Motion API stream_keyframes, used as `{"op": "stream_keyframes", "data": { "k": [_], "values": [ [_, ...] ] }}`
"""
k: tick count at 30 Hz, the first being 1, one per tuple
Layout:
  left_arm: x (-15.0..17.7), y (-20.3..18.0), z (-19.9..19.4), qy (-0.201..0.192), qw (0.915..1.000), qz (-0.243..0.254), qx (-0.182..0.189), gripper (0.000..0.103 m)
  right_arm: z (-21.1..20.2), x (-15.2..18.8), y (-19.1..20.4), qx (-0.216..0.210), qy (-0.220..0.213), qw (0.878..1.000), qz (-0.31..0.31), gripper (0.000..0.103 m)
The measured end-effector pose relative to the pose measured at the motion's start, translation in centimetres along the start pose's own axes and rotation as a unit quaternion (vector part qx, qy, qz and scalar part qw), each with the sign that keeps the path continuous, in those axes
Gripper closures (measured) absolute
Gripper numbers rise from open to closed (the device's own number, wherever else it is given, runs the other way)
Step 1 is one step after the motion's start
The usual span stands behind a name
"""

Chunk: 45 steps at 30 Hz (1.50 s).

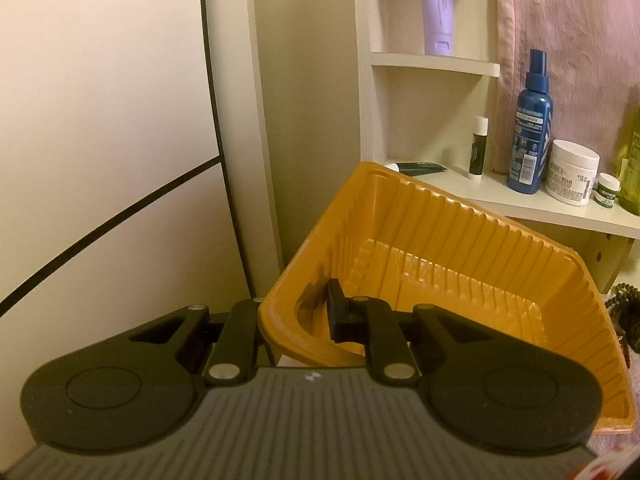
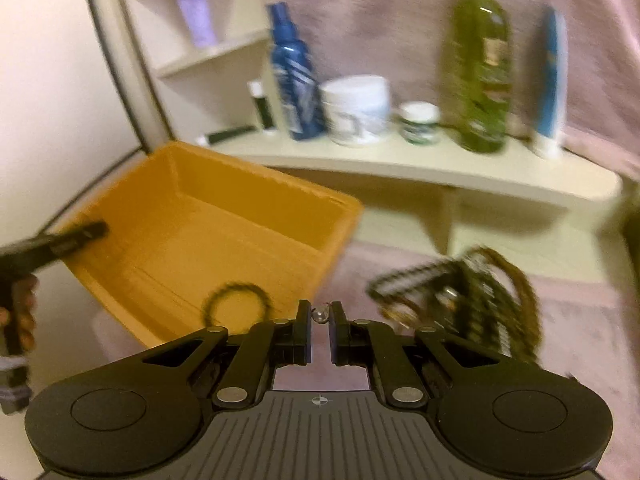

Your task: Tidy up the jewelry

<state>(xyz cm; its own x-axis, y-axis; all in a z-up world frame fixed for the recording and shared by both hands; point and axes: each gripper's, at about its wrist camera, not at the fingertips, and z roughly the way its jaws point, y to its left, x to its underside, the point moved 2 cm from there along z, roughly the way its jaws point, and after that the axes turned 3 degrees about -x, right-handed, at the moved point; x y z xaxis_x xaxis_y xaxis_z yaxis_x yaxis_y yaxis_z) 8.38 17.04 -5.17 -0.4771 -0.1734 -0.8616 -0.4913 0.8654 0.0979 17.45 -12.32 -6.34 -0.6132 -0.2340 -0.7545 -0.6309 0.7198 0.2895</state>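
Note:
An orange plastic tray [image 1: 460, 240] is held tilted; my left gripper [image 1: 298, 314] is shut on its near-left rim, one finger inside and one outside. The tray also shows in the right wrist view [image 2: 224, 216], with the left gripper [image 2: 76, 236] on its left edge. My right gripper [image 2: 320, 316] is shut on a small shiny jewelry piece [image 2: 321, 314], held in front of the tray. A dark beaded ring [image 2: 236, 300] shows against the tray's near wall. A pile of dark and gold necklaces [image 2: 472, 296] lies on the pink cloth at the right.
A cream shelf [image 2: 400, 160] behind holds a blue spray bottle [image 2: 296, 72], a white jar [image 2: 356, 108], a small jar [image 2: 420, 122], a green bottle [image 2: 478, 72] and a lip balm [image 1: 478, 146]. A purple tube [image 1: 436, 4] stands on an upper shelf. A pink towel [image 1: 568, 32] hangs behind.

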Motion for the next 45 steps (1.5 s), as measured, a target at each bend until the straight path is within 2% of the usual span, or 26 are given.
{"op": "stream_keyframes", "data": {
  "k": [8,19,25,32,45],
  "values": [
    [0.0,0.0,0.0,0.002,1.0000,0.003,0.000,0.089,1.8,-0.4,3.3,-0.060,0.021,0.998,-0.017,0.094],
    [0.1,0.0,0.1,0.004,0.9999,0.010,0.001,0.089,3.4,0.0,4.5,-0.074,0.035,0.997,-0.015,0.093],
    [0.0,0.0,0.1,0.006,0.9999,0.015,0.002,0.089,3.2,-0.2,4.1,-0.074,0.028,0.997,0.000,0.085],
    [-0.1,-0.1,0.1,0.004,0.9997,0.023,0.002,0.089,1.4,-0.4,2.6,-0.056,0.001,0.998,0.031,0.076],
    [-0.3,-0.3,-0.1,0.002,0.9993,0.038,0.000,0.089,-5.4,2.3,-3.7,0.041,-0.019,0.994,0.097,0.073]
  ]
}}
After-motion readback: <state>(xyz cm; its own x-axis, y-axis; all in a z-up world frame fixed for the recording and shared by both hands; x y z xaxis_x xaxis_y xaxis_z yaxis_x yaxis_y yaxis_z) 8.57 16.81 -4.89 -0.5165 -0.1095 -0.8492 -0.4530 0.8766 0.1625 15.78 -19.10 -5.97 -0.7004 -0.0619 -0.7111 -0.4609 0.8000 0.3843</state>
